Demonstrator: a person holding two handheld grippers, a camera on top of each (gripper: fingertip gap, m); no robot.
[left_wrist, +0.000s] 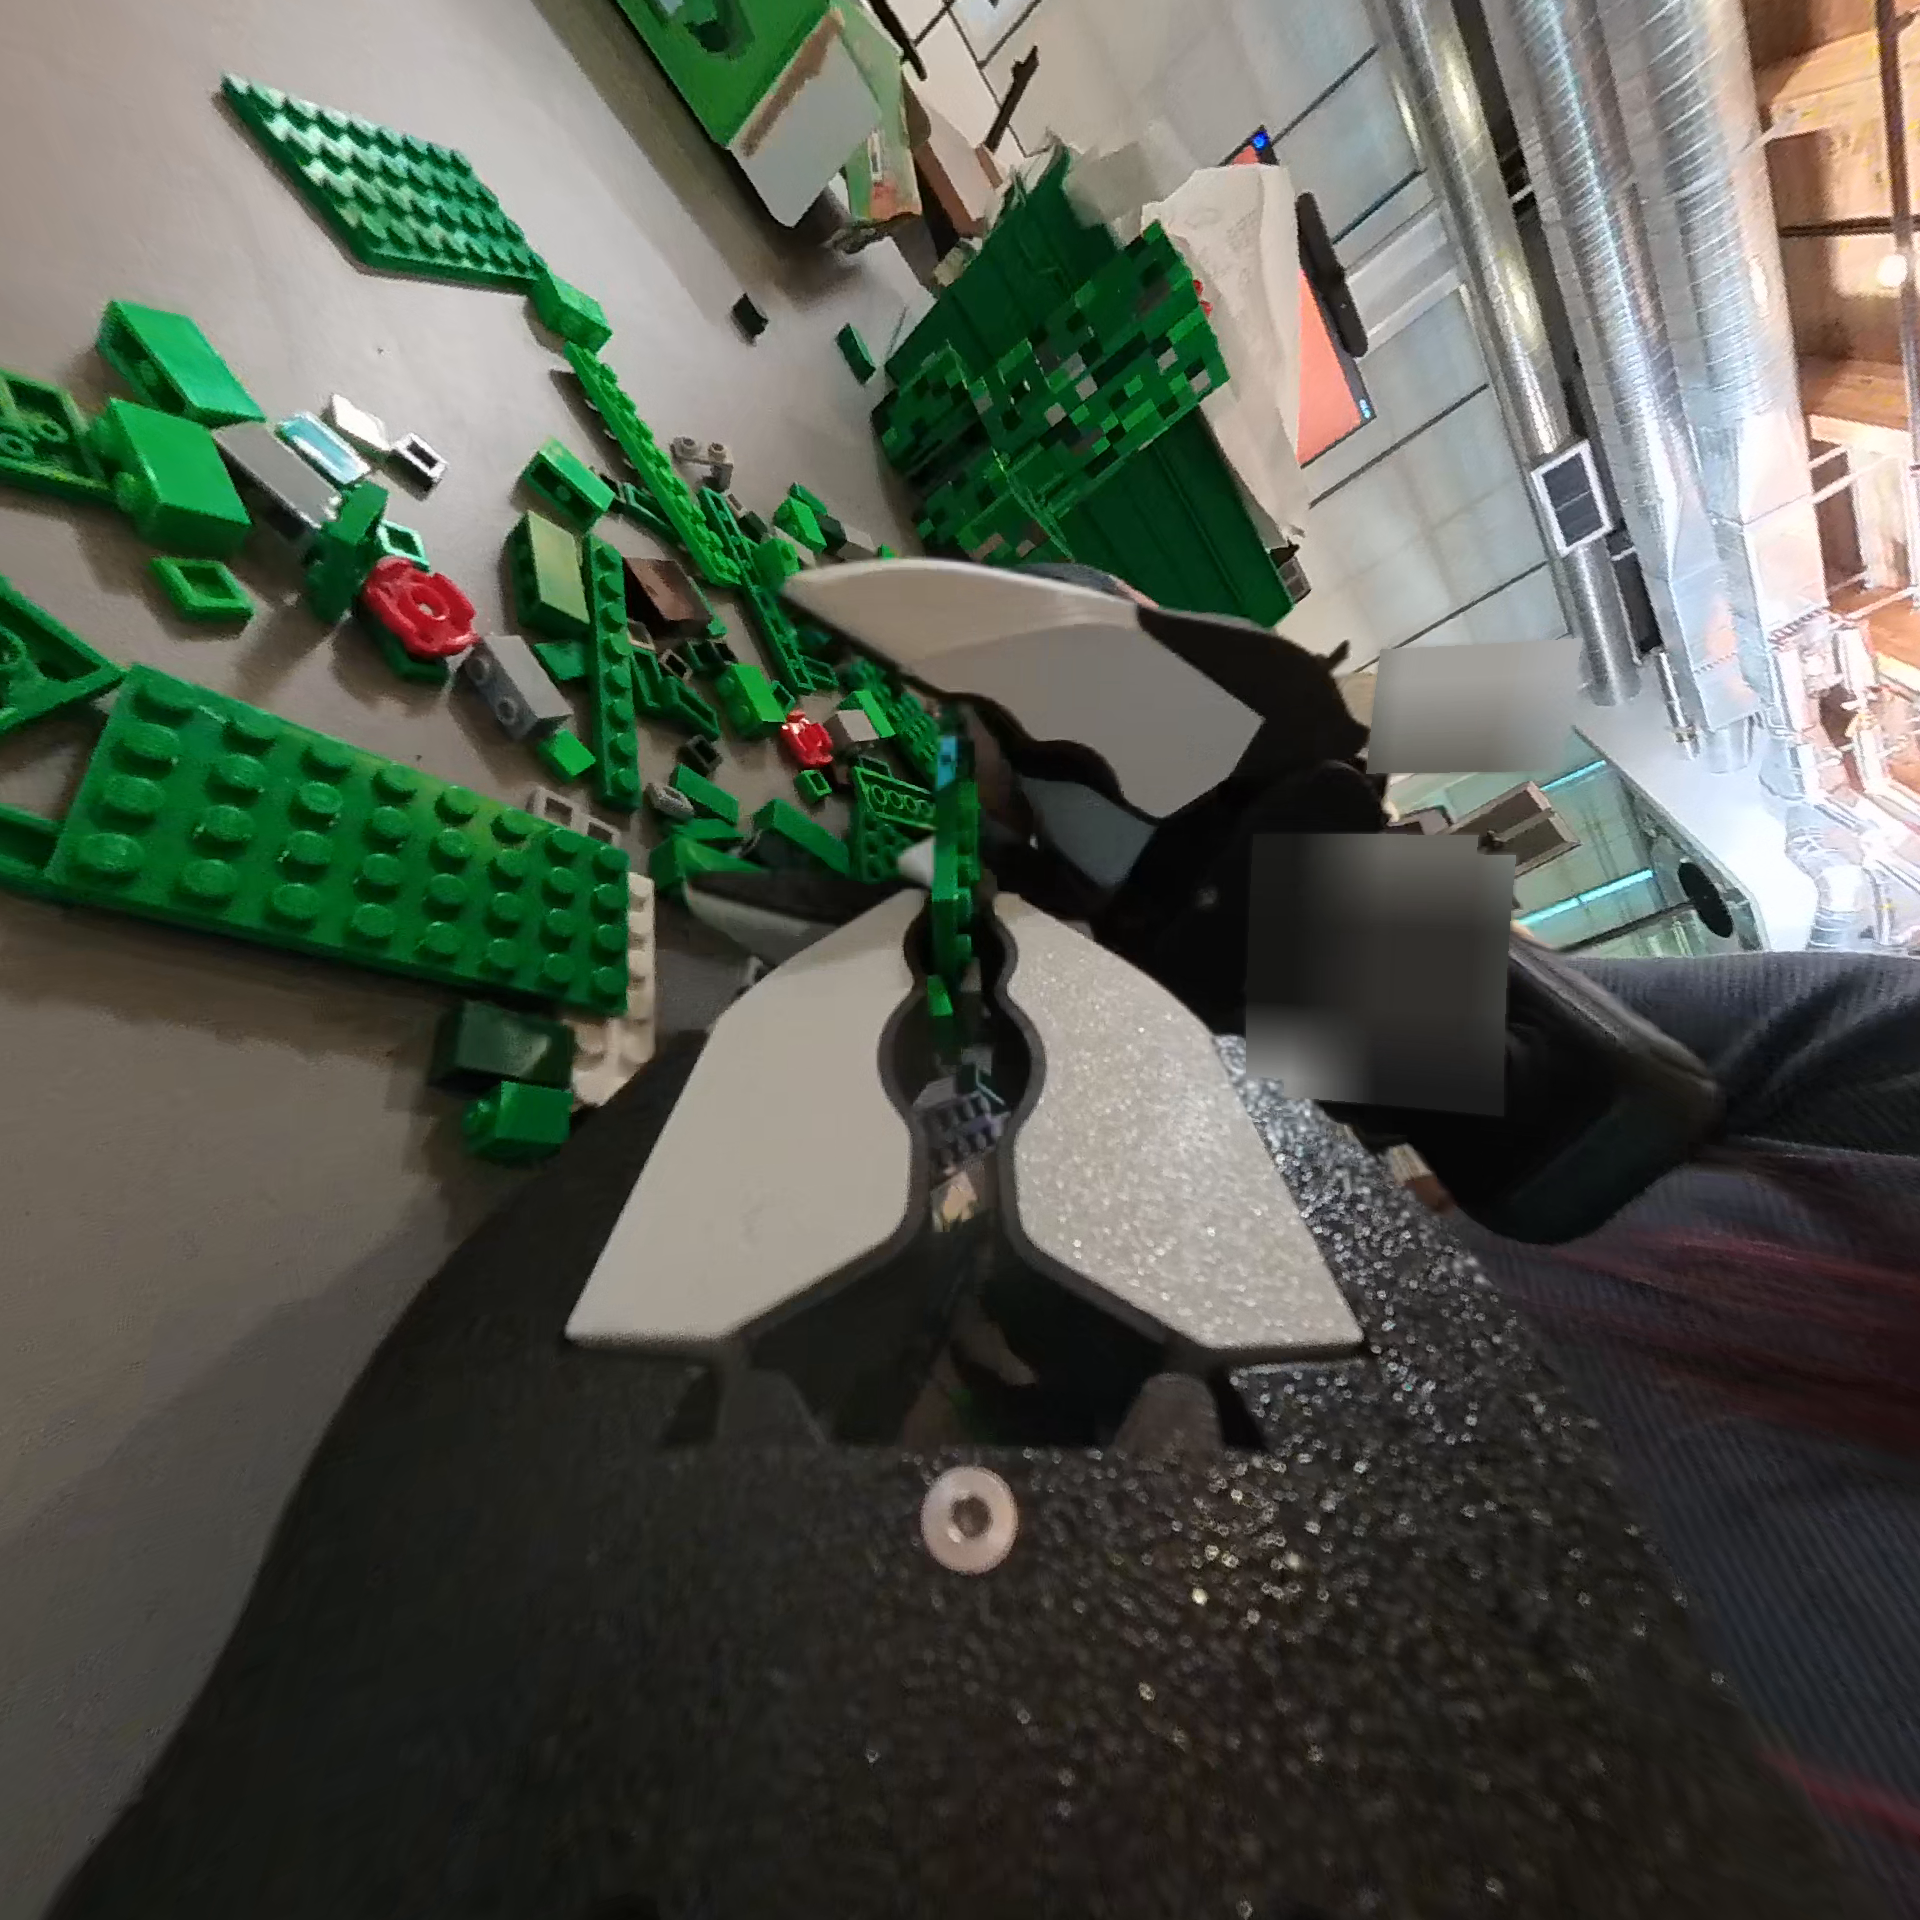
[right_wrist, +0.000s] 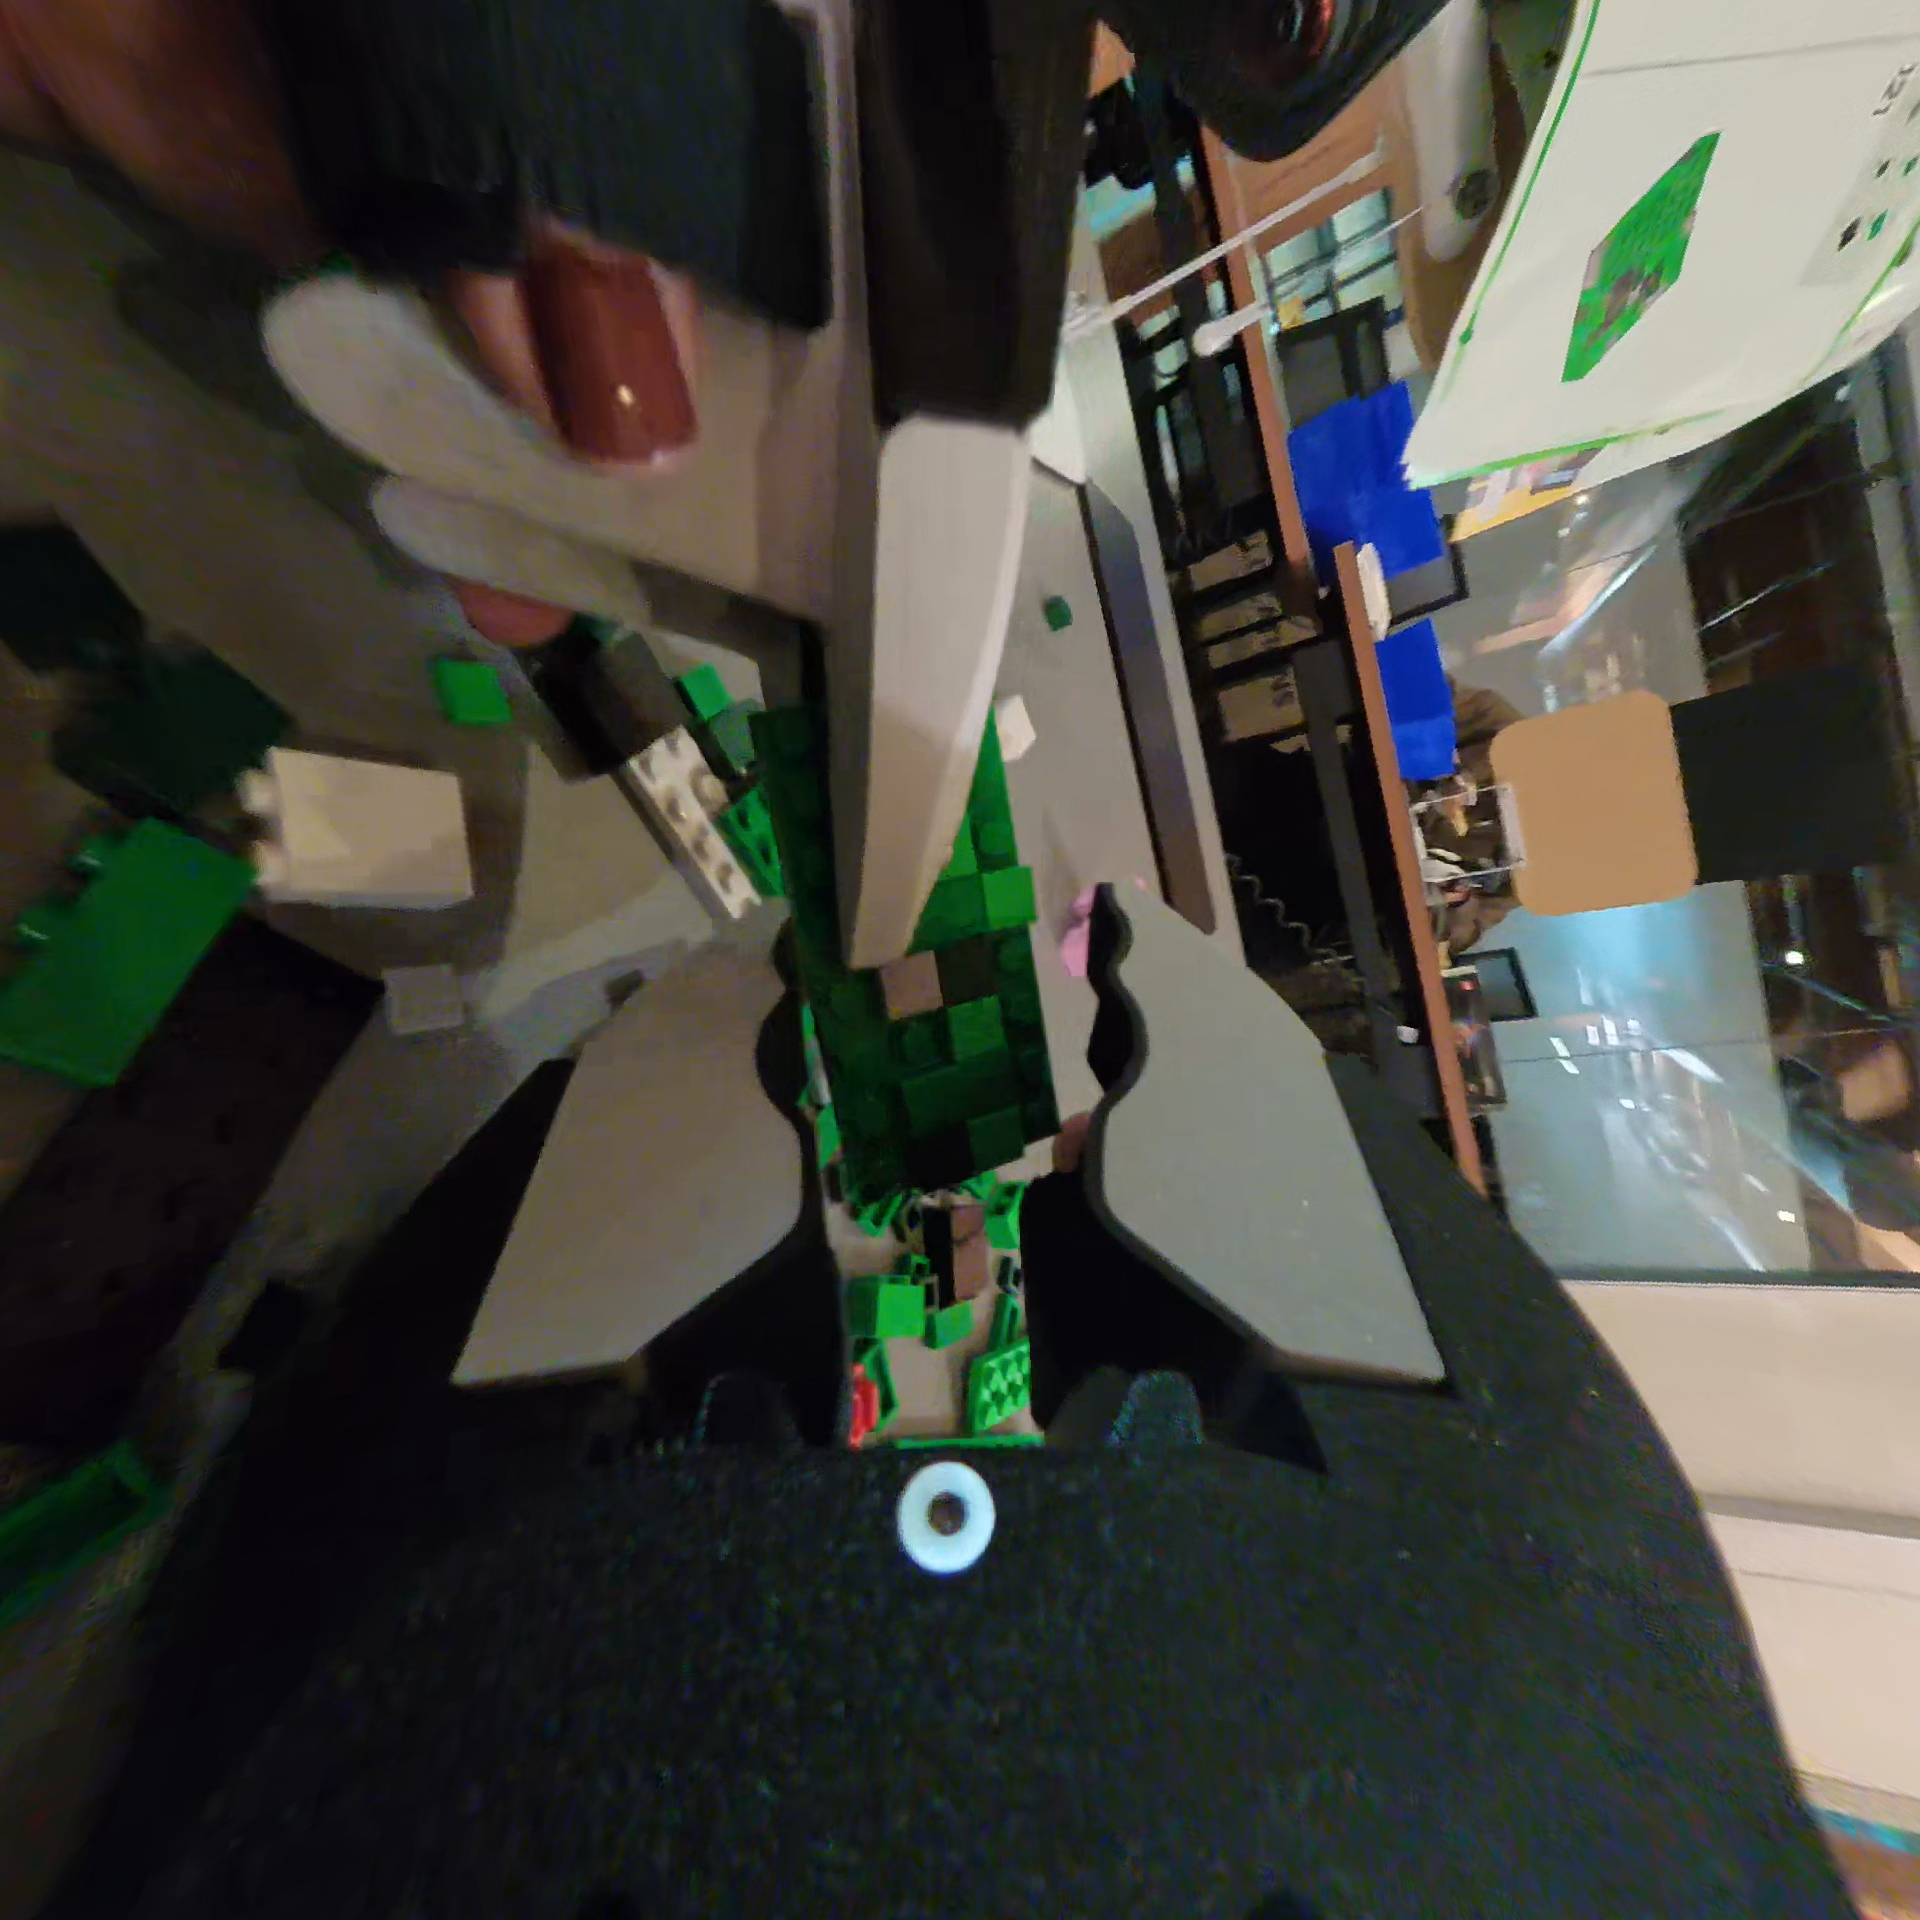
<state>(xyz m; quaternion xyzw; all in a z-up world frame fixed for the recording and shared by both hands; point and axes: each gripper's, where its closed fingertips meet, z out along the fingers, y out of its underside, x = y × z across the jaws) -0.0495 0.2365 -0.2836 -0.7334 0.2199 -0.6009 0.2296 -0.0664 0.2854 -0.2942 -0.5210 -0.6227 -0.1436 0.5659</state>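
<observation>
Left gripper (left_wrist: 951, 914) clamped edge-on to green brick panel (left_wrist: 954, 831), right gripper (right_wrist: 945, 997) open around the same panel (right_wrist: 935, 1039), loose green bricks (left_wrist: 623, 665) beyond panel on grey table (left_wrist: 156, 1247).

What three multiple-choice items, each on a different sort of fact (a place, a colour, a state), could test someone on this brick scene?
1. Where do the loose green bricks lie?
A. in a basket
B. on the grey table
C. on a chair

2. What colour is the round piece among them?
A. red
B. blue
C. yellow

3. In what state is the left gripper?
A. wide open, empty
B. shut on a white cup
C. shut on the green panel

Key:
1 B, they lie scattered over the grey surface.
2 A, it stands out red among the green.
3 C, both fingers press the panel's thin edge.
</observation>
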